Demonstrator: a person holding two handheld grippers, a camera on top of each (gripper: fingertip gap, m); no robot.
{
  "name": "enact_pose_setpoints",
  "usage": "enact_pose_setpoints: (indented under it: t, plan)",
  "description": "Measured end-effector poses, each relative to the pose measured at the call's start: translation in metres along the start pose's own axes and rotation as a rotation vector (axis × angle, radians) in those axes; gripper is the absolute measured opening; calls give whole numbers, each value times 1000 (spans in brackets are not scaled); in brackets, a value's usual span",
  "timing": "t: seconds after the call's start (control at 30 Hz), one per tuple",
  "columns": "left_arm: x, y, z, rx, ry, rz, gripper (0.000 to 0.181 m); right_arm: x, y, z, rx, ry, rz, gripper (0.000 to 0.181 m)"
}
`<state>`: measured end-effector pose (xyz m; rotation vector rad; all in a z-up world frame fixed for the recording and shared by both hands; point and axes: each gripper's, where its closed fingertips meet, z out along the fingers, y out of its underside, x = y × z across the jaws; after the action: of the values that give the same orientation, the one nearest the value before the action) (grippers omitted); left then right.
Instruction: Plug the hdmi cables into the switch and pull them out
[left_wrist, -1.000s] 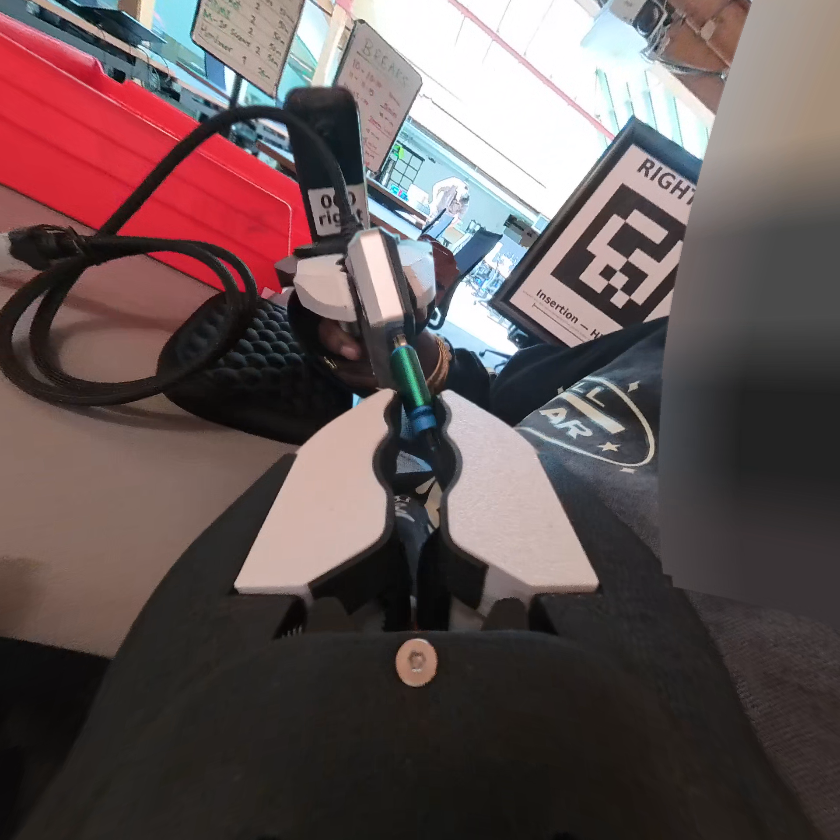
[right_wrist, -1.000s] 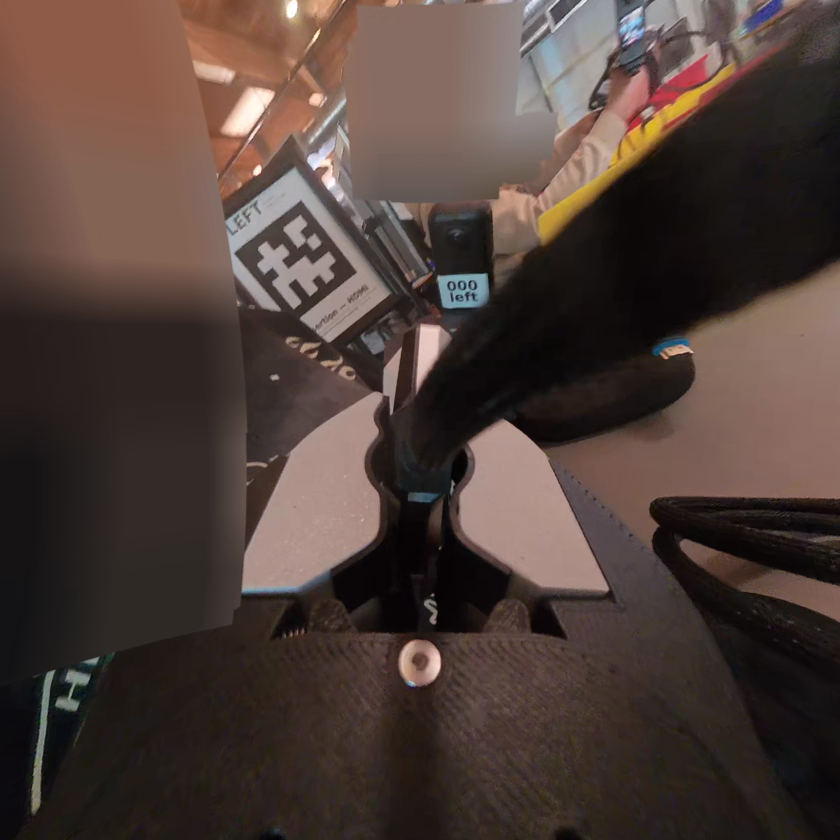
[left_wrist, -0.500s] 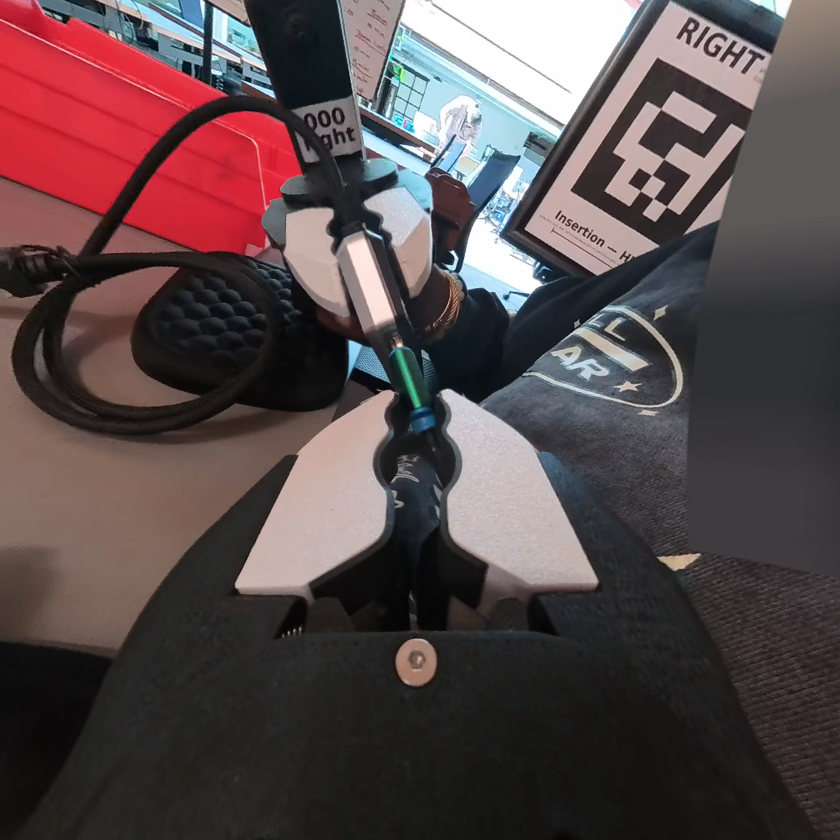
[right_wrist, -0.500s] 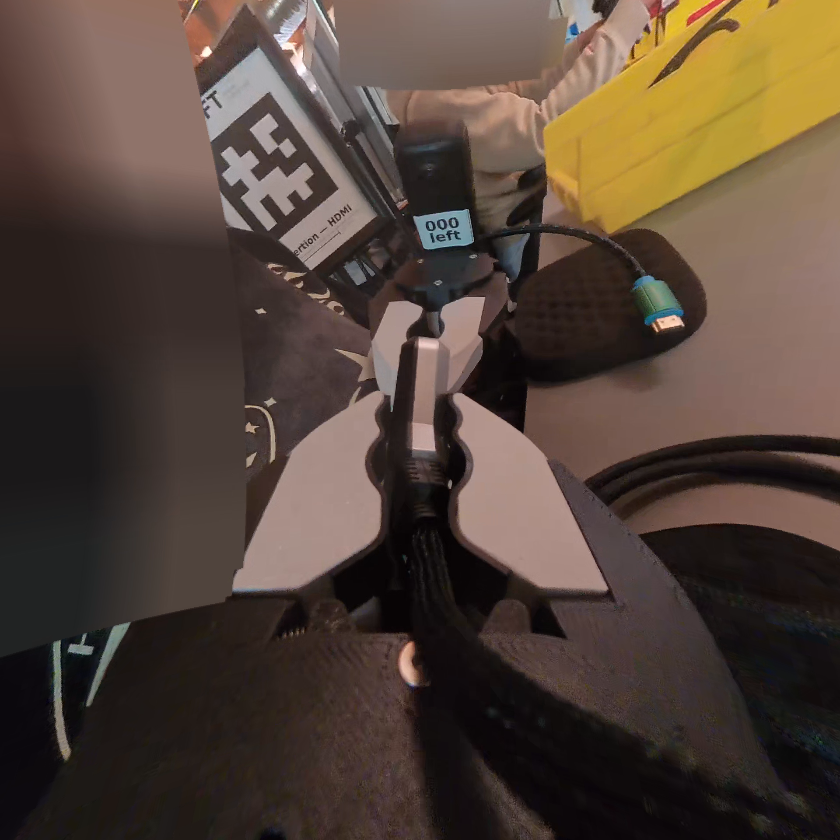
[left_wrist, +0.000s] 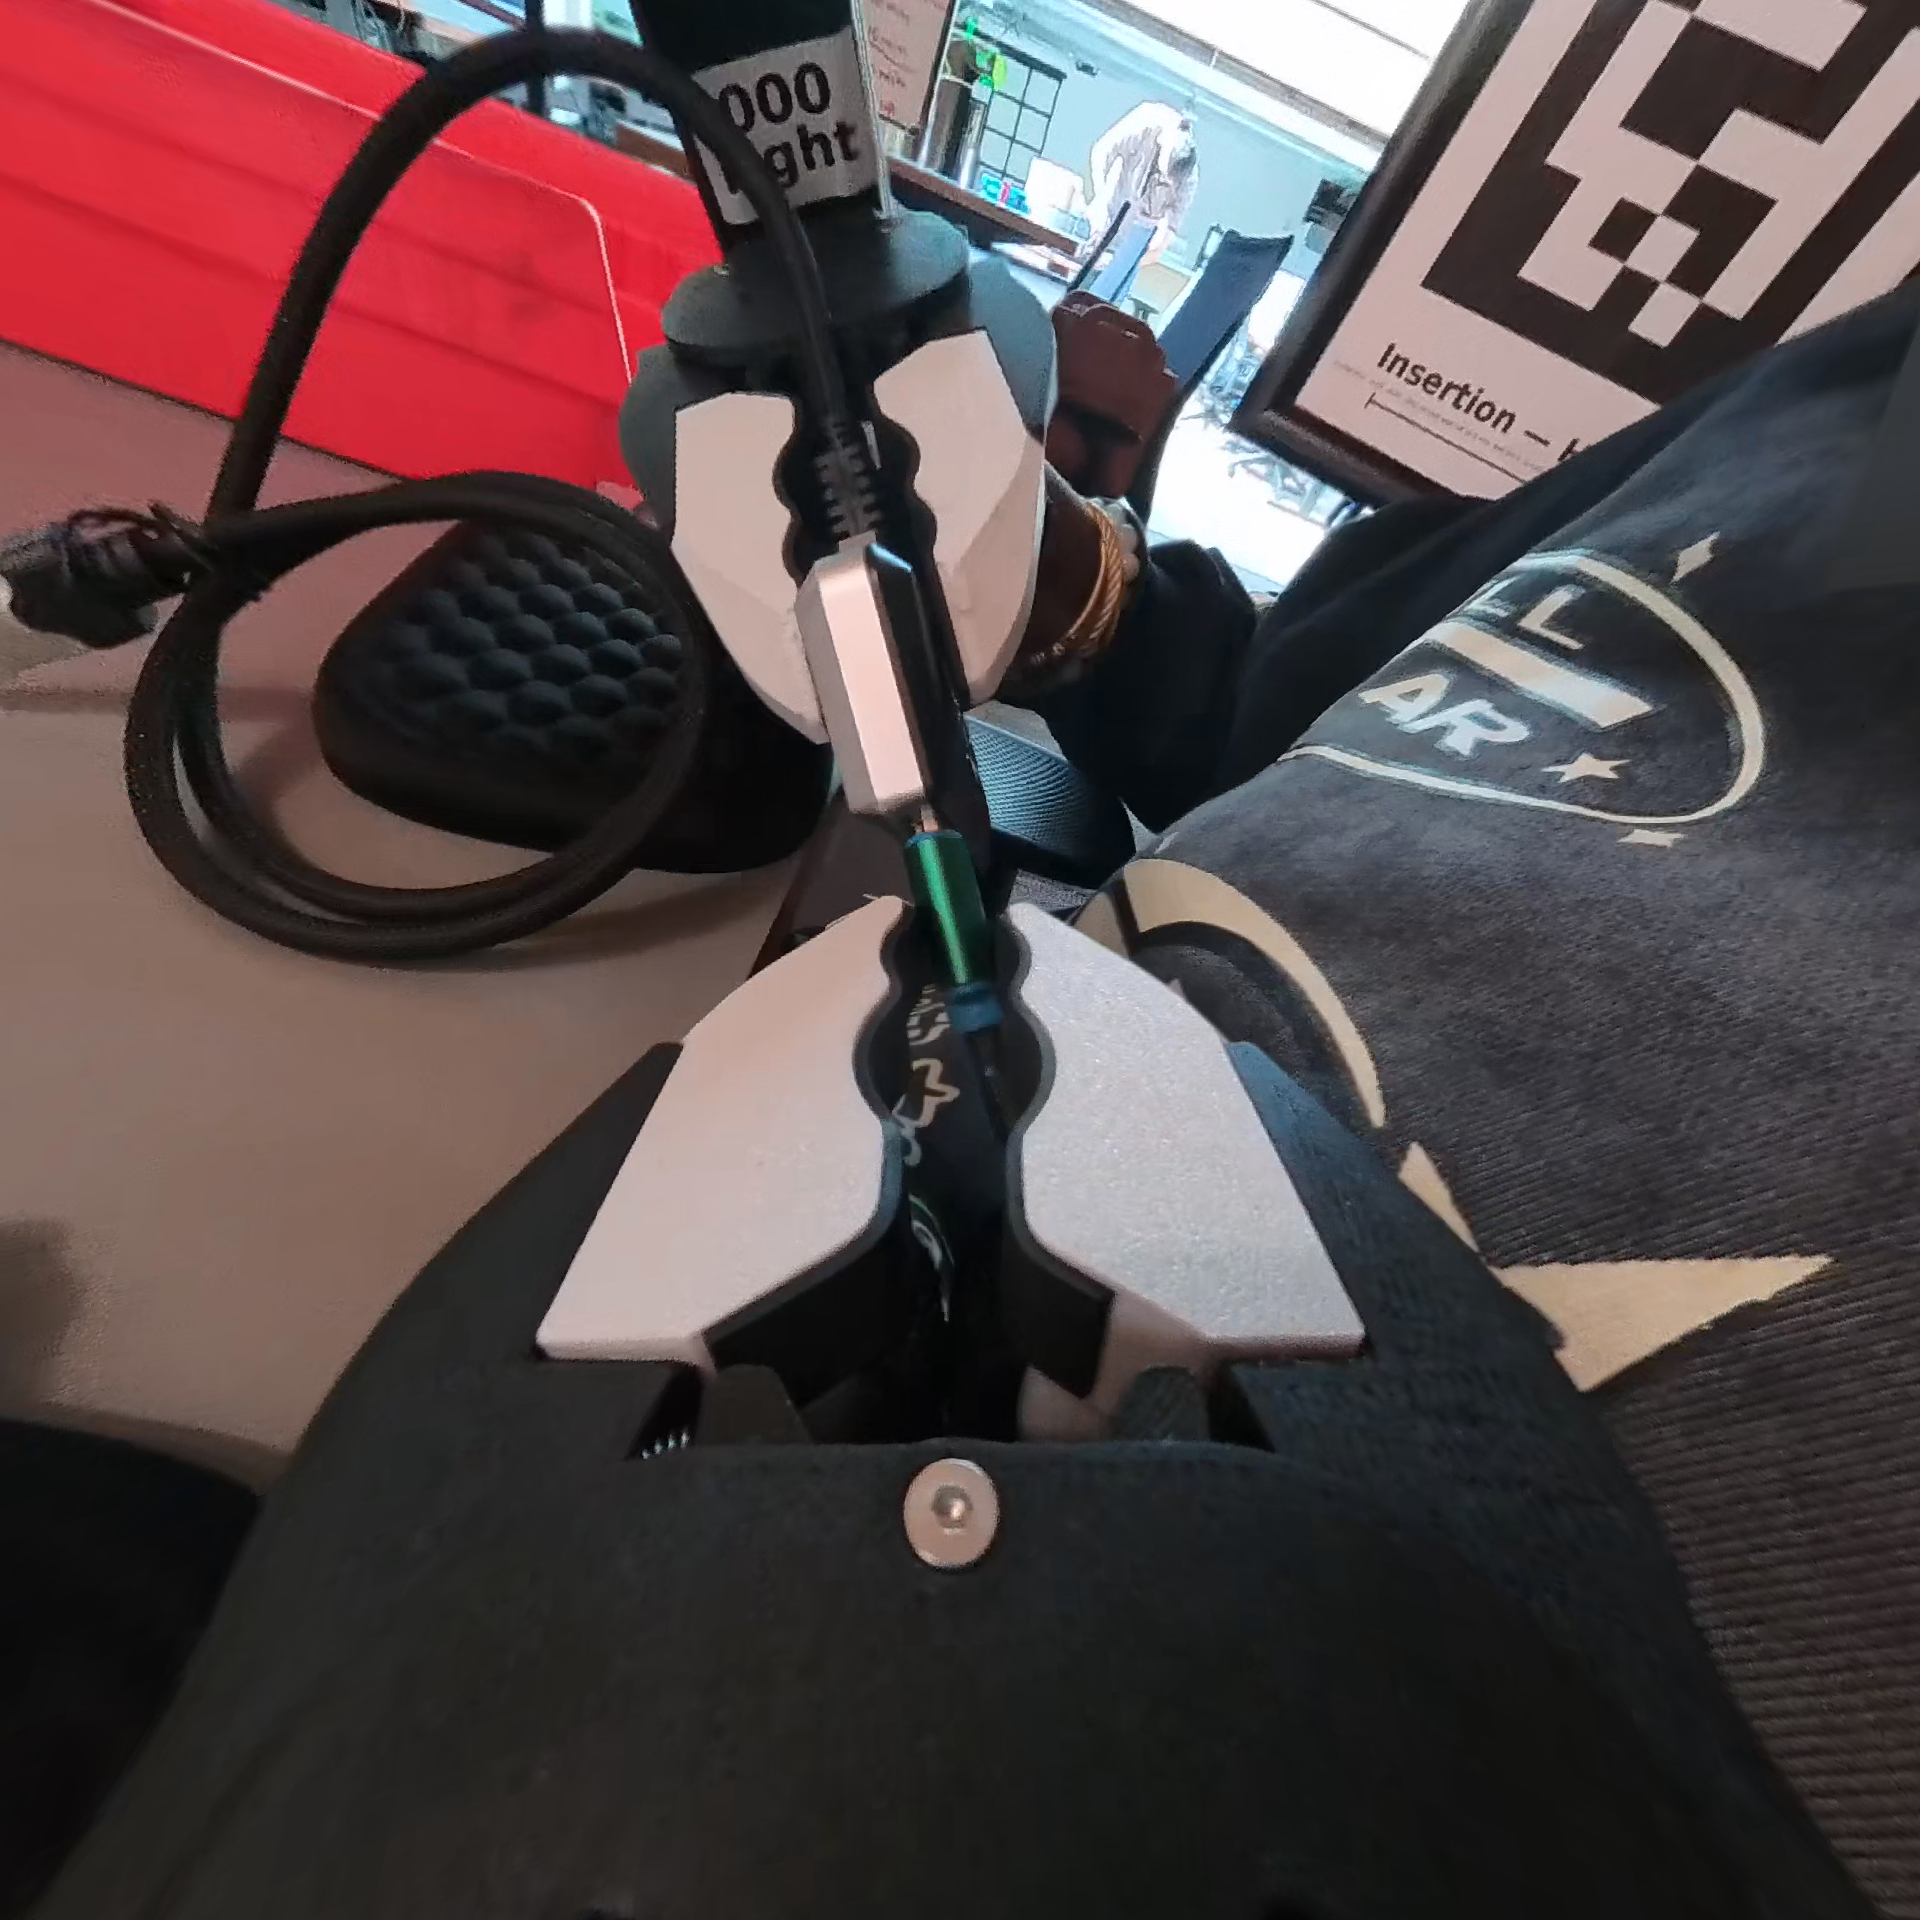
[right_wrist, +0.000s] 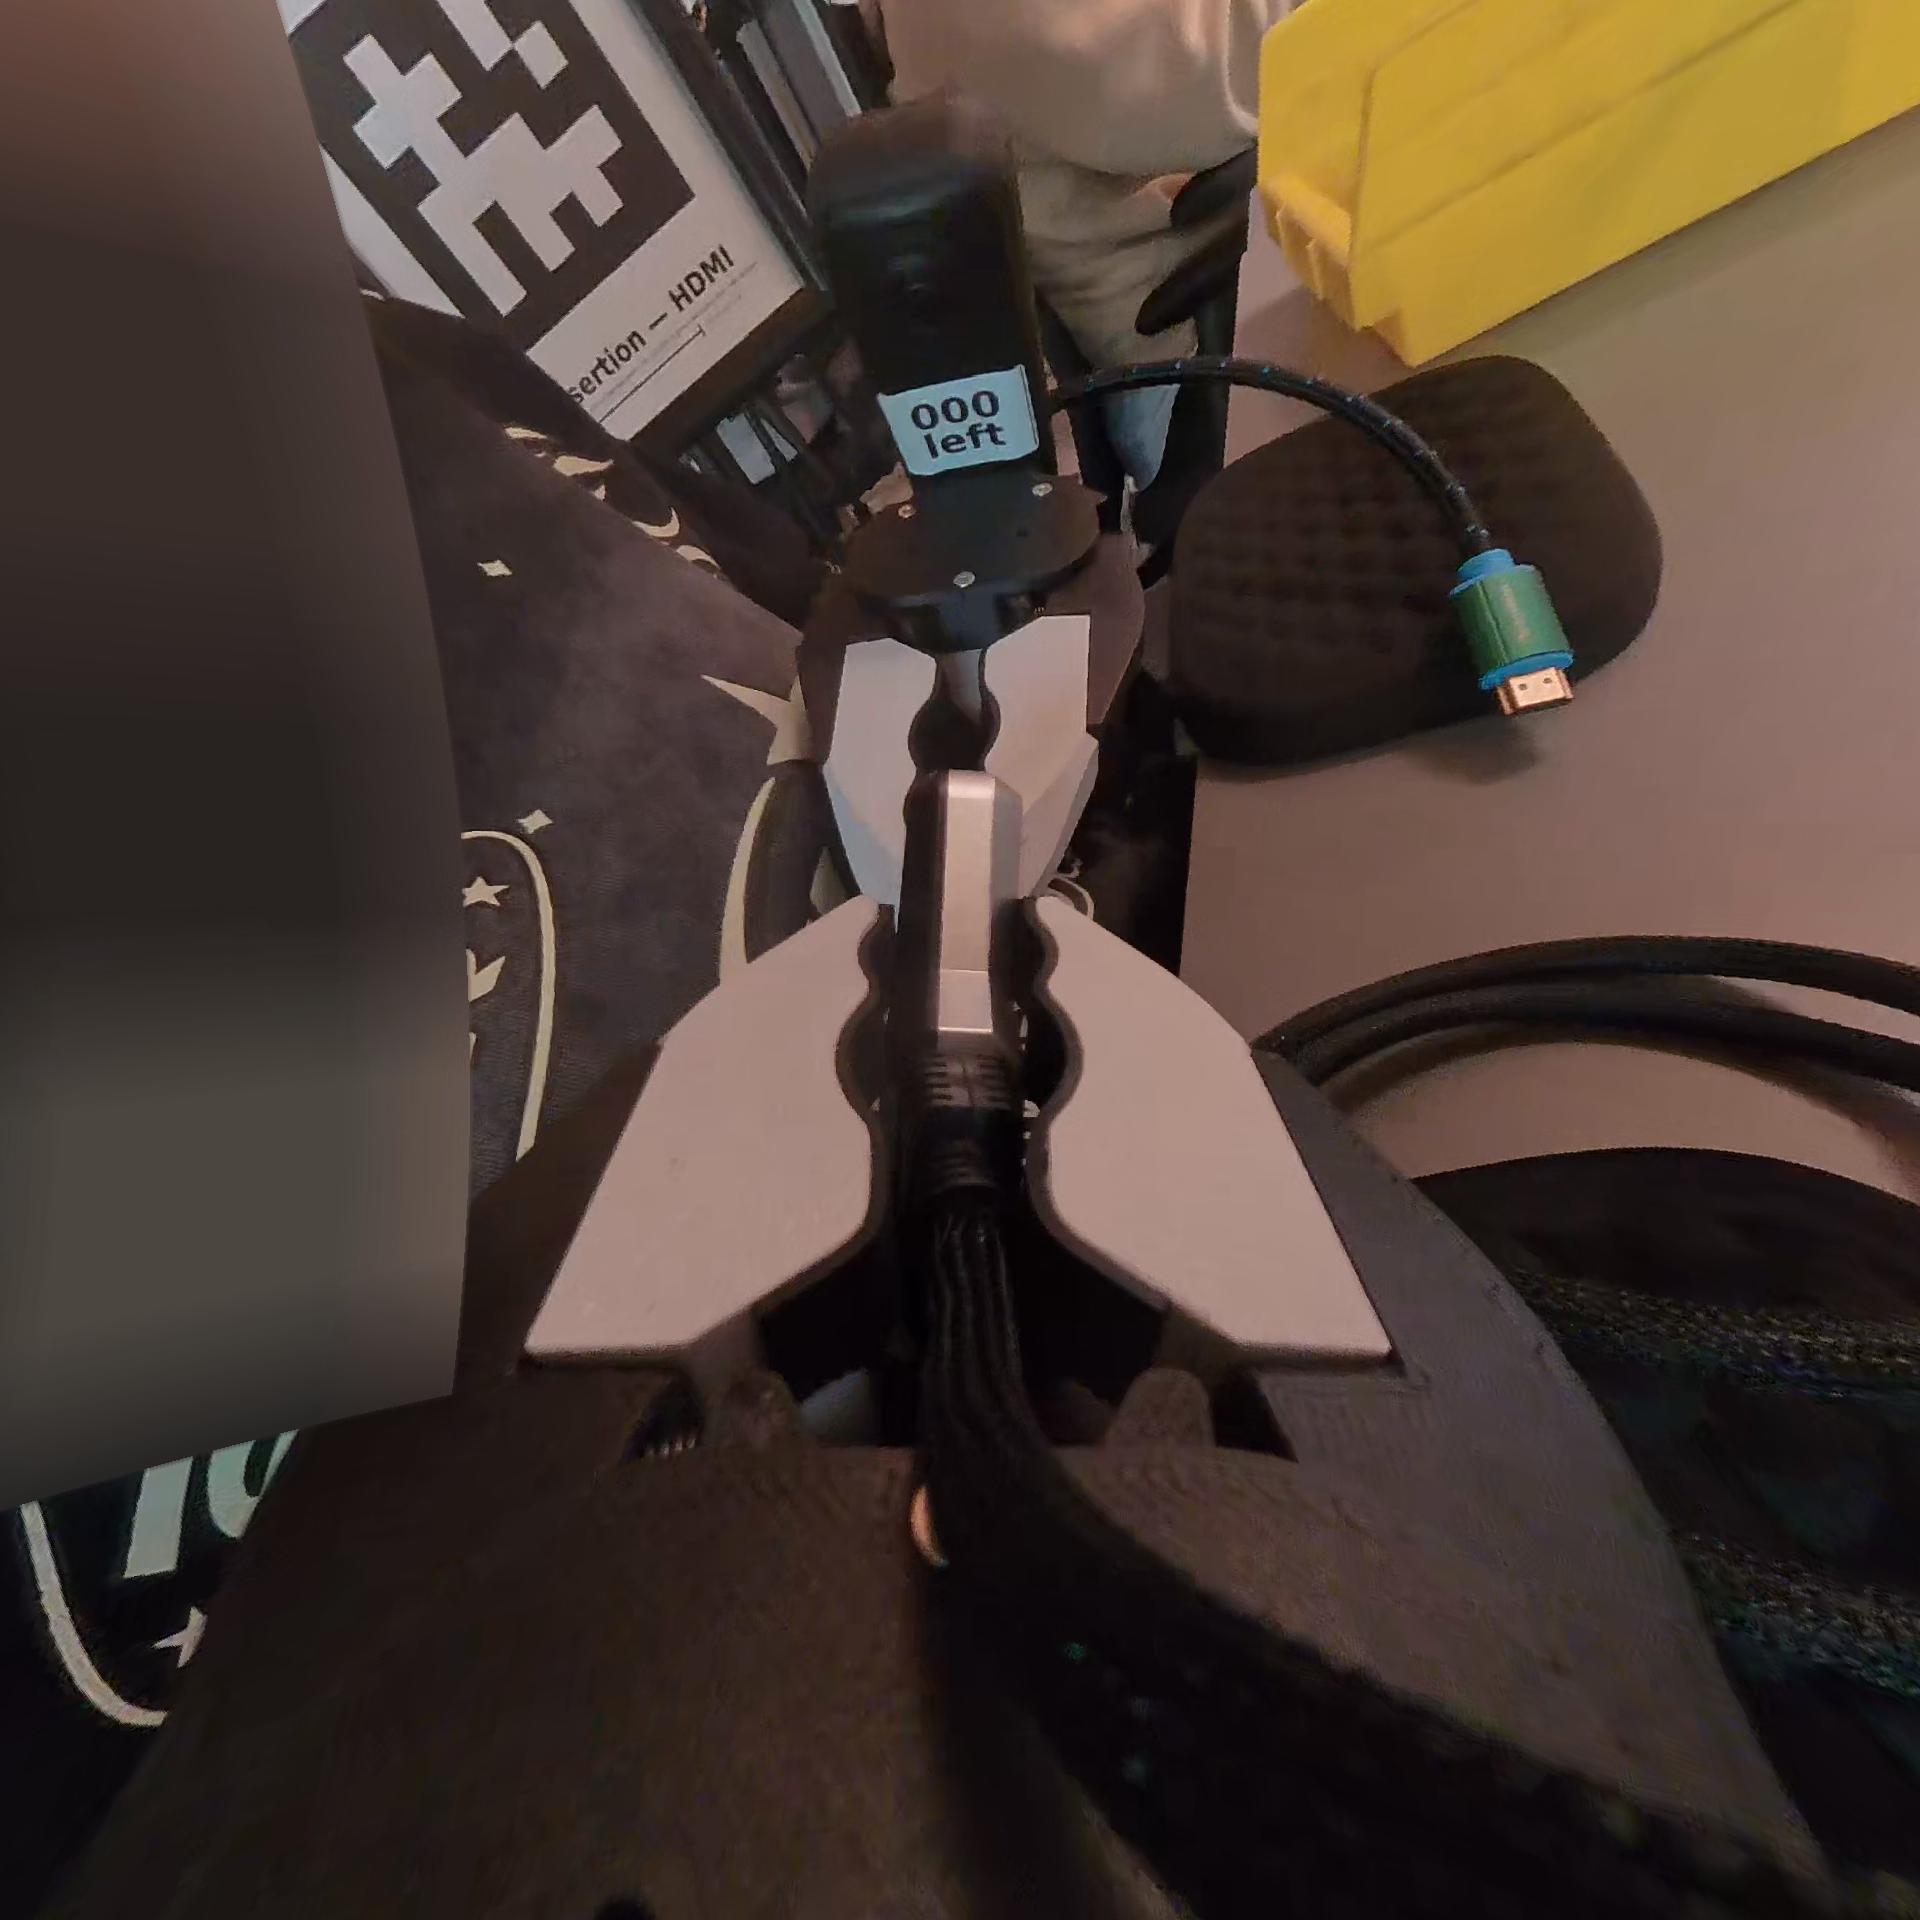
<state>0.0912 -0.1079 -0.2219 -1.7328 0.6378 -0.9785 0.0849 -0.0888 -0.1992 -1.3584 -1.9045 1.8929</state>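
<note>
Mostly hidden green plug (left_wrist: 943, 925) in left hand-held gripper (left_wrist: 951, 940) (cable obscured)

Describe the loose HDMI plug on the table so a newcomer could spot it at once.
Start at the yellow bin at the far side of the grey table; just in front of it lies a black honeycomb-textured pad. The loose plug rests on that pad's edge, ending a braided black cable: green shell, blue collars, gold tip, held by neither hand-held gripper.

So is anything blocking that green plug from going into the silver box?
Nothing visible. The green plug, clamped in the left gripper, meets the end of the silver switch held by the right gripper, with no gap showing between them.
</note>
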Motion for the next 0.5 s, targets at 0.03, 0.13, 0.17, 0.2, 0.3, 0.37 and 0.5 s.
enact_pose_setpoints:
  t: [0.03,0.13,0.17,0.2,0.3,0.37,0.5]
  plan:
    - [-1,-2,0,11,-6,4,10,0,-2,-1,13,1,1,23]
    - [-2,-17,-5,95,8,-25,11,1,-15,-4,112,-1,9,23]
    - [-3,-24,-8,139,20,-48,12,2,-22,-6,162,-2,20,23]
    - [-5,-32,-11,181,33,-73,13,4,-29,-7,210,-1,28,23]
    - [-11,-51,-17,290,93,-176,15,8,-53,-14,334,-15,28,25]
    - [-19,-61,-24,365,137,-294,16,15,-69,-23,421,-23,65,25]
    - [-22,-62,-39,339,260,-480,34,25,-92,-45,576,-44,146,25]
